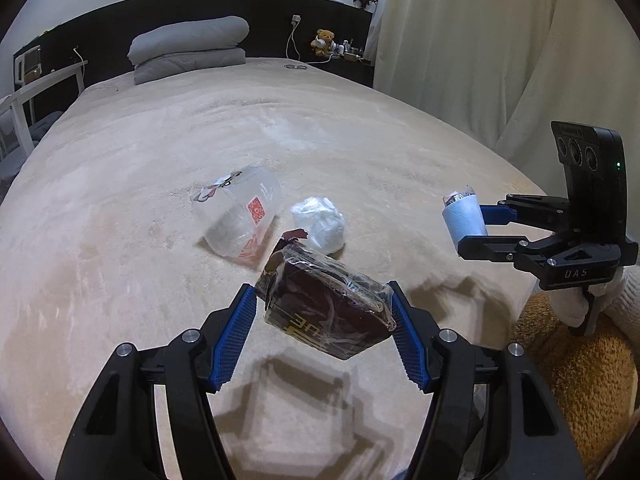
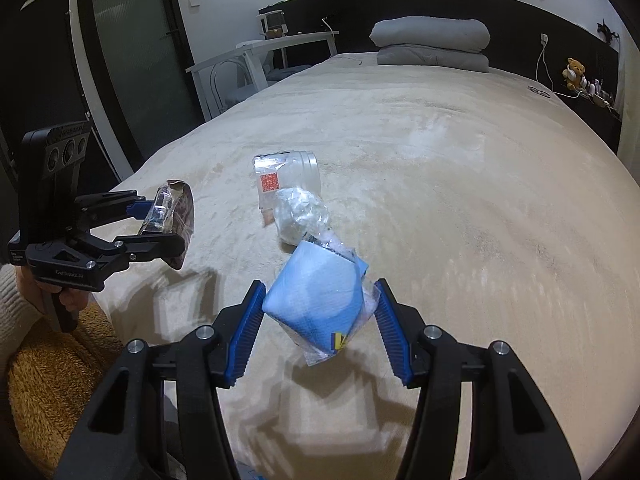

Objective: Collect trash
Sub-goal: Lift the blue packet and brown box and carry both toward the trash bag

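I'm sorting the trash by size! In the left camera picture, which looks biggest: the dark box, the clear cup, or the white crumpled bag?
As they look in that view:
1. dark box, though it's held nearest the camera, so that's unsure
2. clear cup
3. white crumpled bag

beige bed [image 1: 280, 128], black headboard [image 1: 200, 4], cream curtains [image 1: 480, 40], white walls.

Dim, cool indoor light falls from above, casting soft shadows on the bed [image 1: 120, 200]. Fisheye bends the edges, corners black. Slight blur throughout.
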The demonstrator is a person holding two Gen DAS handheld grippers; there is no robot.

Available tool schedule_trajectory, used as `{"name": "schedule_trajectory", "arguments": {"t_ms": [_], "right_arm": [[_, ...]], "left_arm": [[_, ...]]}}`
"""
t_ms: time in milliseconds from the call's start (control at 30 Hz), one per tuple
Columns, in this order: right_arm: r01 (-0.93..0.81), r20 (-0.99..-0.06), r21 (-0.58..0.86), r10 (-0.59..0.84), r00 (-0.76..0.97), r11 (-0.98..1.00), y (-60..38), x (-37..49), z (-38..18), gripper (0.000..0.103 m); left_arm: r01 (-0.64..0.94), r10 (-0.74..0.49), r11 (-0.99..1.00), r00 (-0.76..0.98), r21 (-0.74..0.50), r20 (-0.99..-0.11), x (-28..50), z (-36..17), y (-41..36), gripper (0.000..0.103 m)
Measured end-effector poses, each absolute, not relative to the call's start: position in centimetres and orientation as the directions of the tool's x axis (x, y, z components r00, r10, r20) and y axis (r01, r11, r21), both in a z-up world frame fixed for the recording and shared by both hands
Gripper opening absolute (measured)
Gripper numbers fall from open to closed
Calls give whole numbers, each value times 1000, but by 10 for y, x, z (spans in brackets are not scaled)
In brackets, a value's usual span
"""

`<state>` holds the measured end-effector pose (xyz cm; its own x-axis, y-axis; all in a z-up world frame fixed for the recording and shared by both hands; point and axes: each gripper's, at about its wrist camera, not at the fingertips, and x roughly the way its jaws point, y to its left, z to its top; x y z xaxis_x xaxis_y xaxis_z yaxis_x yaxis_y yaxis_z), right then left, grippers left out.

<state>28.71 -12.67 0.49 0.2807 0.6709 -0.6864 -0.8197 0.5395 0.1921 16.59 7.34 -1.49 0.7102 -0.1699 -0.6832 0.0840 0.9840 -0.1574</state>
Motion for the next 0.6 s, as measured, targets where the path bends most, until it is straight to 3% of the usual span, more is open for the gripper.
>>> {"name": "schedule_trajectory", "arguments": {"t_ms": [600], "right_arm": [[-796,-646,267,714,271,543,-181,199,10,55]], "left_arm": [[82,-206,972,752,-221,-626,76,-21,10,64]]}}
